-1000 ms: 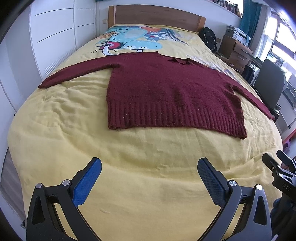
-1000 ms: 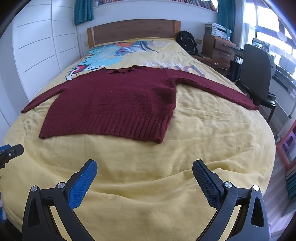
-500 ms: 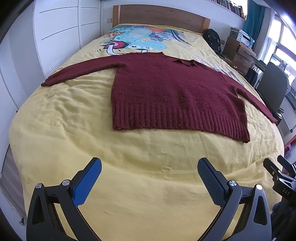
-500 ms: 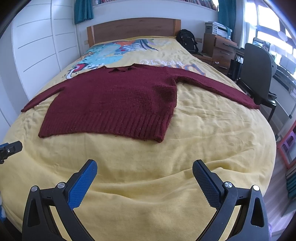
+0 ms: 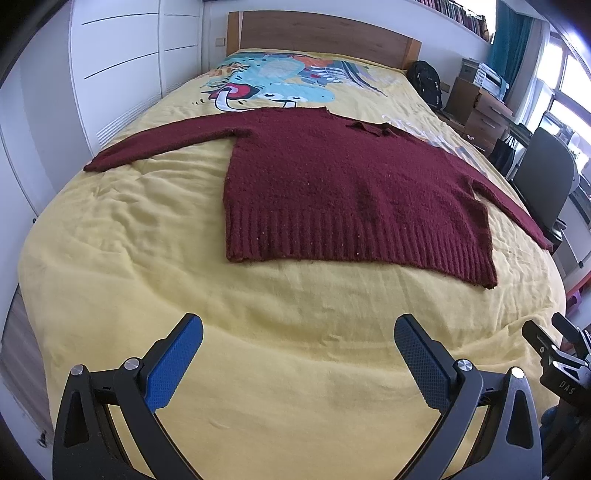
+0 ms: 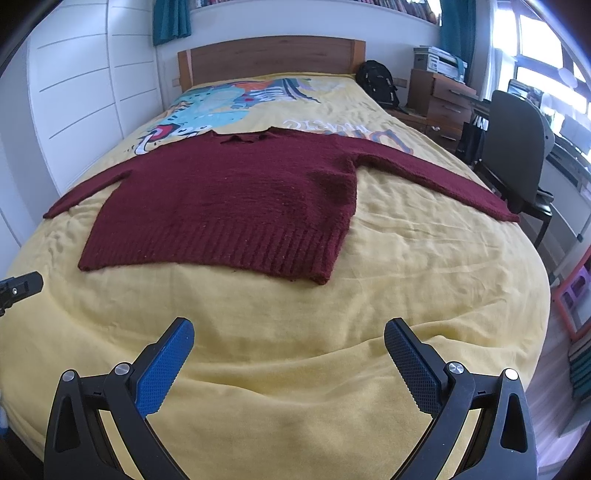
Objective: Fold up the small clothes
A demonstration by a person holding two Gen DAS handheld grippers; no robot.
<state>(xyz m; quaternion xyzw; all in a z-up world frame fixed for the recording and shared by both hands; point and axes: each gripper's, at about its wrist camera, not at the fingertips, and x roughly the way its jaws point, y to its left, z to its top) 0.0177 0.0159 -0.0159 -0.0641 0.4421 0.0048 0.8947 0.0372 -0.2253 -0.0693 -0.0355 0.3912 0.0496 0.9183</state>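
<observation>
Both our left claw (image 5: 298, 347) and right claw (image 6: 289, 341) gape wide, empty, because the flat dark-red knitted sweater (image 5: 343, 188) at twelve o'clock on the yellow-covered bed (image 5: 147, 266) awaits folding.

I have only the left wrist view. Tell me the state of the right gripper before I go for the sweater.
Observer: The right gripper is open, its jaws wide apart, with nothing between them.
Operator: Report what lies under it.
Observer: Only bare yellow duvet. The ribbed hem of the maroon sweater lies ahead of its fingertips, not touched.
Operator: Give me one landmark on the wall to the left of the headboard.
Observer: A teal curtain hangs there, above the white wardrobe panels.
</observation>
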